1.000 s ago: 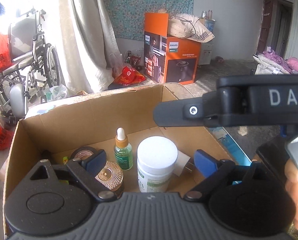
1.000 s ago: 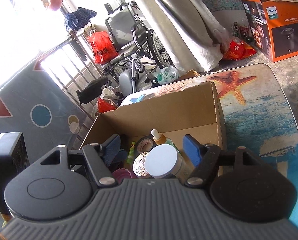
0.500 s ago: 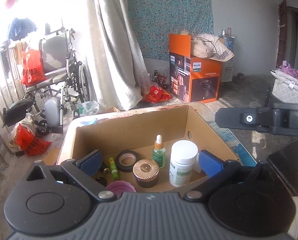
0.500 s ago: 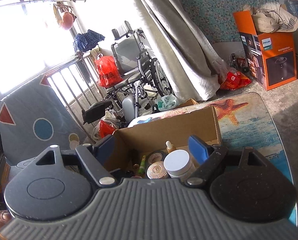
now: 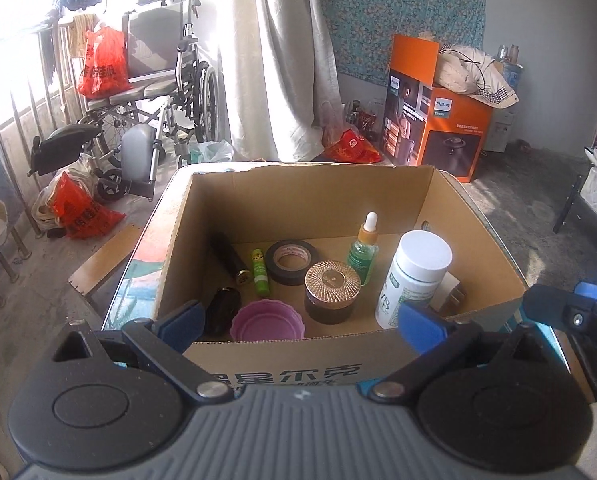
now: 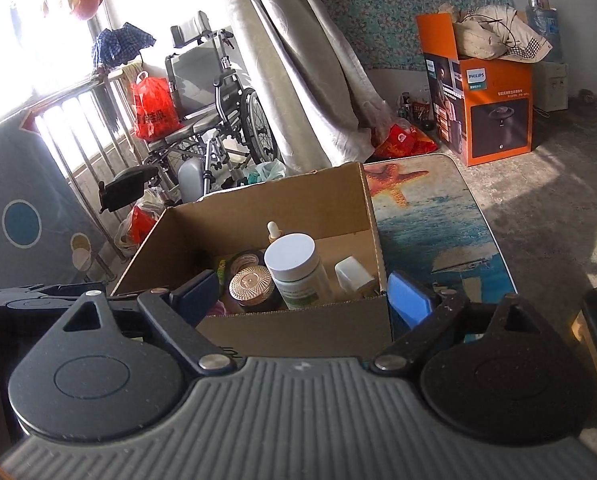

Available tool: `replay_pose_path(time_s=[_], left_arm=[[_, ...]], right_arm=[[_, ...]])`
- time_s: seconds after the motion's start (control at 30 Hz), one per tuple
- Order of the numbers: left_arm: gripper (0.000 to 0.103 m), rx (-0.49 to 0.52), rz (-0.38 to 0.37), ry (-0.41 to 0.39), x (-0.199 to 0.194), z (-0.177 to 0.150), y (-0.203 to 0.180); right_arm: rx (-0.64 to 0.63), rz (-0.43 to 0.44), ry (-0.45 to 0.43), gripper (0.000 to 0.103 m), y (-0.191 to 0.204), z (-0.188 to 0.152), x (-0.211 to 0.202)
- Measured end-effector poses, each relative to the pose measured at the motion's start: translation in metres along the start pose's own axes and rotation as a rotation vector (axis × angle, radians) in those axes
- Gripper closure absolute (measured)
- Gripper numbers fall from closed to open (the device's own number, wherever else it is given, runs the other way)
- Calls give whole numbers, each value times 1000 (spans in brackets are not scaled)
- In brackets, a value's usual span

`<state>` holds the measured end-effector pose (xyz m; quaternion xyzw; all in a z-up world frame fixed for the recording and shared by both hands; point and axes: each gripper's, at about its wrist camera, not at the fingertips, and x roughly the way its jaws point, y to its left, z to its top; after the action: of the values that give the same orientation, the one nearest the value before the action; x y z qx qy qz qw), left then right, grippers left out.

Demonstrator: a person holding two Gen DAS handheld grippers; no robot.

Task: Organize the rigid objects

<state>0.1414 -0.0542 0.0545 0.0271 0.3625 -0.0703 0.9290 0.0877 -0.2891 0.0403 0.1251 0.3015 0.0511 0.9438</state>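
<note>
Brown cardboard box (image 5: pixel 310 204); teal print on its near wall. Inside: white-capped bottle (image 5: pixel 414 276) with green label; green dropper bottle (image 5: pixel 364 254), orange collar, white bulb; black tape roll (image 5: pixel 292 261); rose-gold ribbed lid on dark jar (image 5: pixel 331 292); pink scalloped cup (image 5: pixel 267 320); lime tube (image 5: pixel 259 272). Blue-padded fingers (image 6: pixel 408 298). Table (image 6: pixel 430 216) at 2 o'clock: blue sea, orange starfish.

We look from both wrists forward and down, close behind the box's (image 5: pixel 282 356) near wall, the right view from further right. Both share the box (image 6: pixel 298 324), wheelchair (image 5: pixel 158 80) and orange carton (image 6: pixel 494 92).
</note>
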Motion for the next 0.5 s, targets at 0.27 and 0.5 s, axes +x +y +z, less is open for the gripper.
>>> replay_pose_path(time_s=[0.27,0.5], left_arm=[[0,-6,58,40,9,-7,7],[0,-23,68,61,11,-11,13]], right_arm=[[-102,-50,77,2,35,-6,38],[-101,-65,119,2,43,-6,58]])
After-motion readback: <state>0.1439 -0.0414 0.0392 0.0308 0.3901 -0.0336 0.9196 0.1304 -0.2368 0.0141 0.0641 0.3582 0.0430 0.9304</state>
